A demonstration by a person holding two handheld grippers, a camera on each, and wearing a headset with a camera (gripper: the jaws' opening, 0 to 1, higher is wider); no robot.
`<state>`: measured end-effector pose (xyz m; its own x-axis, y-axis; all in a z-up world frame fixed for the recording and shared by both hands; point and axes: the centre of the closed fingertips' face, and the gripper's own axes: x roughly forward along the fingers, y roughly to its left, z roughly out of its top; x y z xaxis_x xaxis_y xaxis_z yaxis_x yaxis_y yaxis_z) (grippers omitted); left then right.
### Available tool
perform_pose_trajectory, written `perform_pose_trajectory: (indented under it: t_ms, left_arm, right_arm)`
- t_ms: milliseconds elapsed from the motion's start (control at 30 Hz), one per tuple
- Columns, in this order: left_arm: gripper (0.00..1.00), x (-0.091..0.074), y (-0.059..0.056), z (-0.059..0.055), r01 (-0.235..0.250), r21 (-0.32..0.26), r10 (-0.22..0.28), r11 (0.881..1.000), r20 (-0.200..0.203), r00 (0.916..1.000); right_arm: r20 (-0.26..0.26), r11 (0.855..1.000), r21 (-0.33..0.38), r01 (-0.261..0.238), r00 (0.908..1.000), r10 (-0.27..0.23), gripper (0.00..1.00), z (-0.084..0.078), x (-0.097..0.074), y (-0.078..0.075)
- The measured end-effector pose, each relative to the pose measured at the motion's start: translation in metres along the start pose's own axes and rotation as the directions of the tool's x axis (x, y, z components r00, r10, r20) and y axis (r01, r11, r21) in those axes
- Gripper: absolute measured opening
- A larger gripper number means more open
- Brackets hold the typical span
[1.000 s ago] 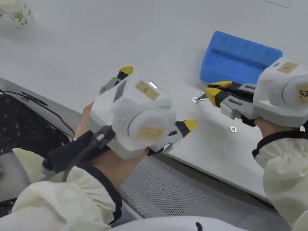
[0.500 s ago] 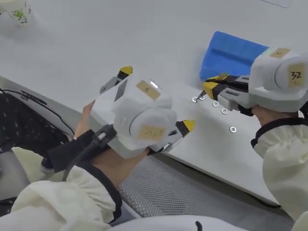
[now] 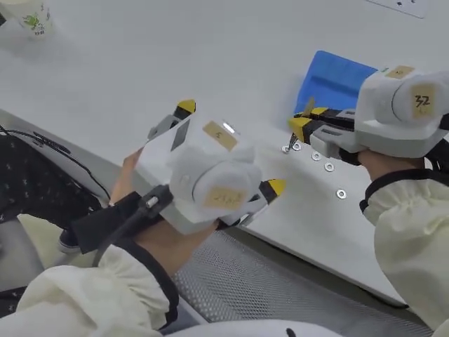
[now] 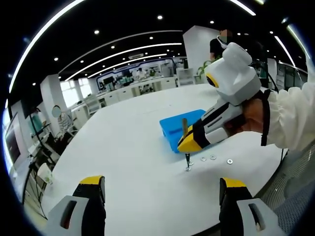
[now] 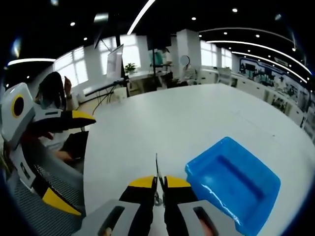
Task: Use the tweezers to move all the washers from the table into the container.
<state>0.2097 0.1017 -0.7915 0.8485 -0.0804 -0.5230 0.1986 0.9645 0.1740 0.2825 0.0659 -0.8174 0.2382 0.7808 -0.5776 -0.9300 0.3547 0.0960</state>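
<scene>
At near-left corner of container (image 3: pixel 335 78): right gripper (image 3: pixel 306 121) clamped on tweezers (image 3: pixel 290 142), tips down at leftmost washer (image 3: pixel 285 148); other washers (image 3: pixel 329 167) trail right; left gripper (image 3: pixel 231 146) wide, farther off.

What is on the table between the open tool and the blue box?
In the left gripper view, the right tool holds tweezers tip-down beside washers; the rest is bare table.

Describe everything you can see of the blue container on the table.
The container is a glossy blue, plastic-looking rectangular tray with rounded corners, raised walls and an open top. It sits flat on the white table, and its inside looks empty. The washers lie on the table beside it. In the head view the right tool covers part of it.
</scene>
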Motion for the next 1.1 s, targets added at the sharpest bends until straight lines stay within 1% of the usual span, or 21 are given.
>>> perform_pose_trajectory:
  t_ms: [67,100,200,400,500,567,600,633,667,700,800,1000,1033,1100]
  left_arm:
    - [0.99,0.0001,0.0002,0.0002,-0.001,-0.002,0.001,1.000,0.001,1.0000]
    - [0.99,0.0002,0.0003,0.0000,-0.001,-0.002,0.001,1.000,0.000,1.0000]
    - [0.99,0.0005,0.0006,-0.0007,-0.004,0.000,0.004,1.000,-0.004,1.0000]
    - [0.99,0.0006,0.0011,-0.0010,-0.006,0.001,0.006,1.000,-0.005,1.0000]
    - [0.99,0.0007,0.0014,-0.0014,-0.008,0.000,0.008,1.000,-0.008,0.9999]
    - [0.99,0.0007,0.0019,-0.0016,-0.011,0.000,0.011,1.000,-0.009,0.9999]
    - [0.99,0.0007,0.0019,-0.0015,-0.011,0.000,0.011,1.000,-0.009,0.9999]
    - [0.99,0.0007,0.0019,-0.0011,-0.011,-0.001,0.011,1.000,-0.007,0.9999]
    - [0.99,0.0007,0.0018,-0.0010,-0.011,-0.001,0.011,1.000,-0.006,0.9999]
    - [0.99,0.0006,0.0018,-0.0012,-0.011,0.000,0.011,1.000,-0.008,0.9999]
    - [0.99,0.0005,0.0014,-0.0012,-0.010,0.003,0.010,1.000,-0.008,0.9999]
    - [0.99,0.0002,0.0028,-0.0013,-0.016,0.002,0.016,1.000,-0.010,0.9998]
    - [0.98,0.0000,0.0030,-0.0015,-0.017,0.001,0.017,1.000,-0.011,0.9998]
    - [0.91,-0.0009,0.0043,-0.0041,-0.021,0.005,0.021,1.000,-0.028,0.9994]
  right_arm:
    - [0.007,1.000,0.028,-0.012,0.9999,0.012,0.03,0.0003,0.0000,0.0015]
    - [0.006,1.000,0.029,-0.011,0.9999,0.011,0.03,-0.0002,0.0002,0.0014]
    - [0.006,1.000,0.003,0.002,1.0000,-0.002,0.03,0.0004,0.0008,0.0009]
    - [0.009,1.000,-0.022,0.003,1.0000,-0.003,0.03,0.0006,0.0020,0.0039]
    - [0.028,0.999,-0.041,0.017,0.9995,-0.016,0.02,-0.0003,0.0011,0.0050]
    - [0.046,0.996,-0.067,0.053,0.9977,-0.050,0.01,-0.0011,-0.0010,0.0006]
    - [0.048,0.996,-0.066,0.058,0.9974,-0.055,0.01,-0.0020,-0.0018,0.0001]
    - [0.052,0.998,-0.034,0.060,0.9970,-0.058,0.01,-0.0022,-0.0031,-0.0011]
    - [0.054,0.999,-0.009,0.051,0.9973,-0.051,0.01,-0.0024,-0.0034,-0.0002]
    - [0.053,0.999,-0.001,0.048,0.9975,-0.048,0.01,-0.0025,-0.0043,-0.0013]
    - [0.050,0.998,-0.020,0.053,0.9974,-0.052,0.01,-0.0029,-0.0047,-0.0018]
    - [0.051,0.999,-0.010,0.049,0.9975,-0.048,0.02,-0.0012,-0.0047,-0.0019]
    - [0.051,0.999,-0.018,0.052,0.9974,-0.051,0.02,-0.0011,-0.0046,-0.0026]
    - [0.048,0.998,-0.039,0.057,0.9974,-0.055,0.03,-0.0006,-0.0048,-0.0037]
